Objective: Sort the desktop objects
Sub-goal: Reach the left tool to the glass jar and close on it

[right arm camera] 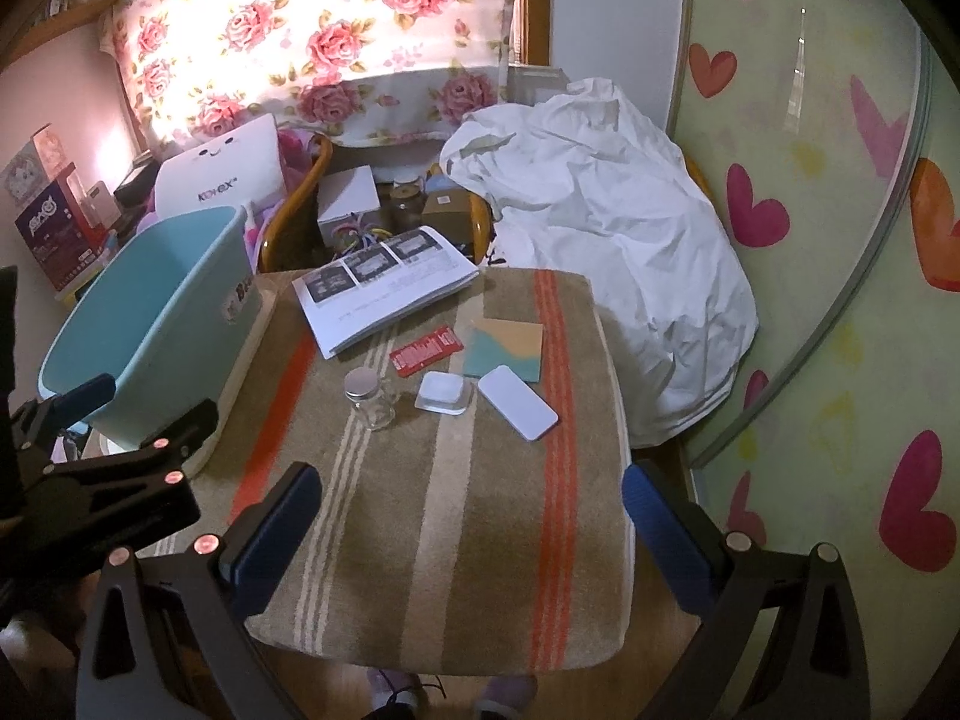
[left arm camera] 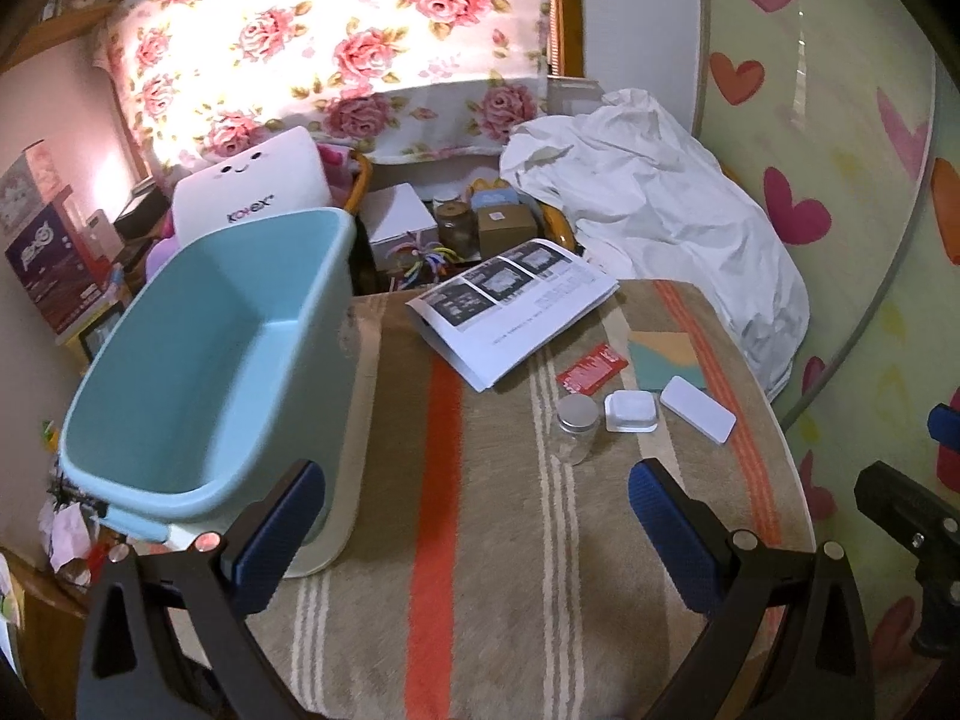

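On the striped mat (right arm camera: pixel 456 516) lie a clear glass jar with a silver lid (right arm camera: pixel 371 401), a small white square case (right arm camera: pixel 443 393), a flat white rectangular box (right arm camera: pixel 518 403), a red packet (right arm camera: pixel 426 350), a teal-and-tan card (right arm camera: pixel 504 349) and an open printed booklet (right arm camera: pixel 384 285). The same jar (left arm camera: pixel 575 427), case (left arm camera: pixel 630 412), white box (left arm camera: pixel 698 408) and booklet (left arm camera: pixel 510 306) show in the left wrist view. A light blue bin (left arm camera: pixel 210 360) stands empty at the left. My left gripper (left arm camera: pixel 477 531) and right gripper (right arm camera: pixel 471 531) are both open, hovering near the mat's front, empty.
A crumpled white cloth (right arm camera: pixel 600 210) lies behind the mat on the right. Boxes, jars and coloured ties (left arm camera: pixel 420 228) crowd a basket at the back. A white Kotex pack (left arm camera: pixel 258 180) leans behind the bin. A heart-patterned wall (right arm camera: pixel 810 240) bounds the right side.
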A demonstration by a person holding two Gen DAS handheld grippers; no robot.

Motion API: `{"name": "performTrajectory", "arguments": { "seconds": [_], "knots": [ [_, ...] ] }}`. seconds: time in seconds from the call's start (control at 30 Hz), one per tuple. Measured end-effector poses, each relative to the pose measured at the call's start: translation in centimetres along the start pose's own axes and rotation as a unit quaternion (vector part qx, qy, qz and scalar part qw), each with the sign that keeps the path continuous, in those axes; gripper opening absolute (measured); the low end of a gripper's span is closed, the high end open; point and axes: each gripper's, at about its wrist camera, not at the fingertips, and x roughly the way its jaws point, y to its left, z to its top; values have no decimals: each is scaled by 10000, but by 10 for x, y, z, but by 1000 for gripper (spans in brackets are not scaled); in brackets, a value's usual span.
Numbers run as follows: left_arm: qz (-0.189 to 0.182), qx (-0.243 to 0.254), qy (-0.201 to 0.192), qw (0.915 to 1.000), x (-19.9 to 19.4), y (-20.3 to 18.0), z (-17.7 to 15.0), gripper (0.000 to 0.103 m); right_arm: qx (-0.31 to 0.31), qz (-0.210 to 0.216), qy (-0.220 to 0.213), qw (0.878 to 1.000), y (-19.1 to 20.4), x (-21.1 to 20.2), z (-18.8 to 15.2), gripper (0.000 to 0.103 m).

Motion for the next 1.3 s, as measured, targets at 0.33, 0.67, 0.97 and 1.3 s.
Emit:
{"name": "performTrajectory", "arguments": {
  "seconds": [0.33,0.67,0.97,1.3],
  "knots": [
    [-373,205,153,9990,56,-22,-5,103,67,-31,72,9999,-16,43,5,103],
    [-548,331,377,9972,130,-36,-5,102,-39,-13,215,9998,-27,103,11,103],
    [-582,390,453,9965,162,-44,-2,103,-113,-43,353,9993,-36,144,17,103],
    [-579,354,458,9966,179,-47,-2,103,-208,-28,474,9987,-36,163,16,103]
  ]
}}
